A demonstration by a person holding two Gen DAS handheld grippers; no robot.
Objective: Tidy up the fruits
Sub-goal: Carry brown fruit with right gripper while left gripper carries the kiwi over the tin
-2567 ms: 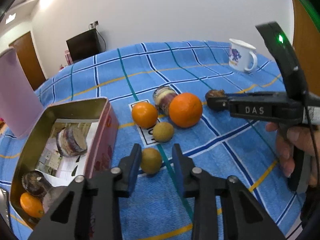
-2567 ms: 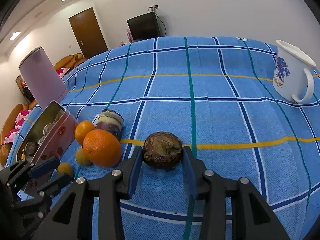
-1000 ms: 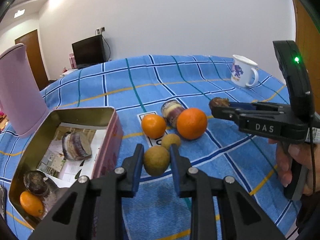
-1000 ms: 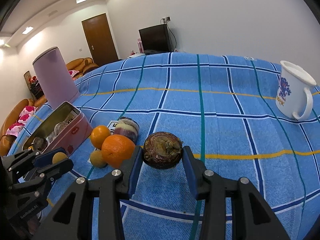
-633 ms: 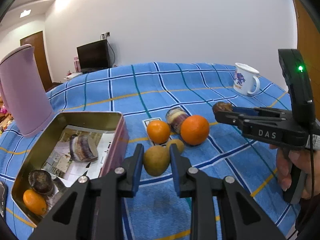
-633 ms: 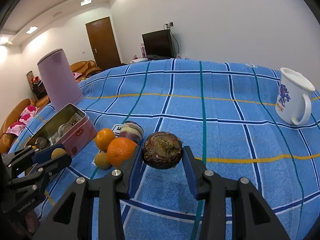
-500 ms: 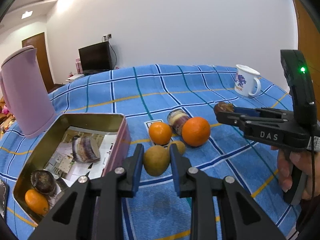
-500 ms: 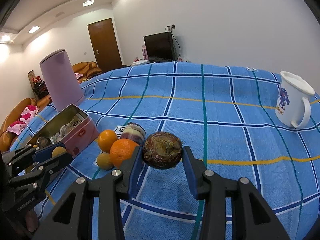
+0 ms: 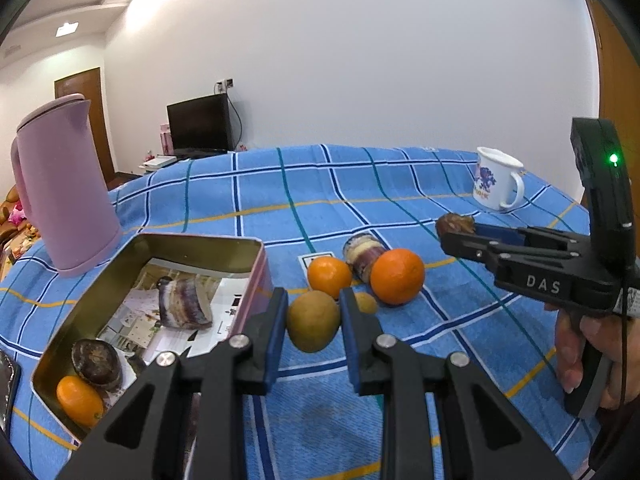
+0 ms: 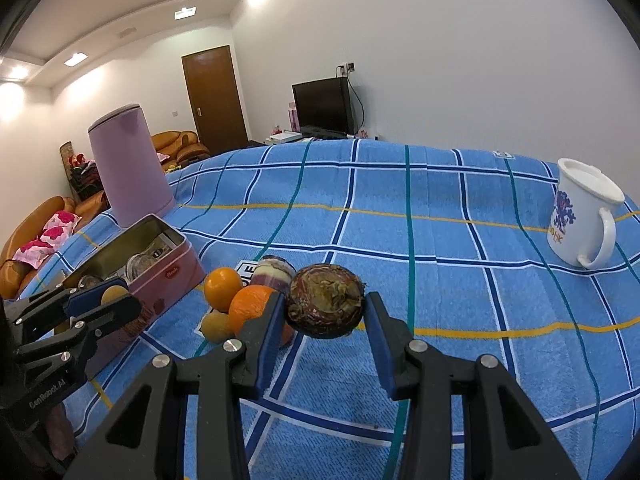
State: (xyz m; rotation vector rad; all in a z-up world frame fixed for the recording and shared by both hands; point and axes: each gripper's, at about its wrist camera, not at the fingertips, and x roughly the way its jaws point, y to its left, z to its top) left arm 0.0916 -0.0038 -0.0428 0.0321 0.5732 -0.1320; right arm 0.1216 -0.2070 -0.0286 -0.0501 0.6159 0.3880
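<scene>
Both grippers have risen since earlier. The left gripper [image 9: 313, 322] clamps a yellow-green fruit [image 9: 313, 321], hiding part of the small fruit [image 9: 366, 303] behind. The right gripper [image 10: 325, 318] grips a brown fruit [image 10: 325, 306], partly covering the large orange [image 10: 252, 307].

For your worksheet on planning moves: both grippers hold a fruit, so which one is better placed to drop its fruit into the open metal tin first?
Probably left. The left gripper, shut on the yellow-brown round fruit, sits beside the open metal tin; the right gripper, holding the dark brown fruit, is farther away.
</scene>
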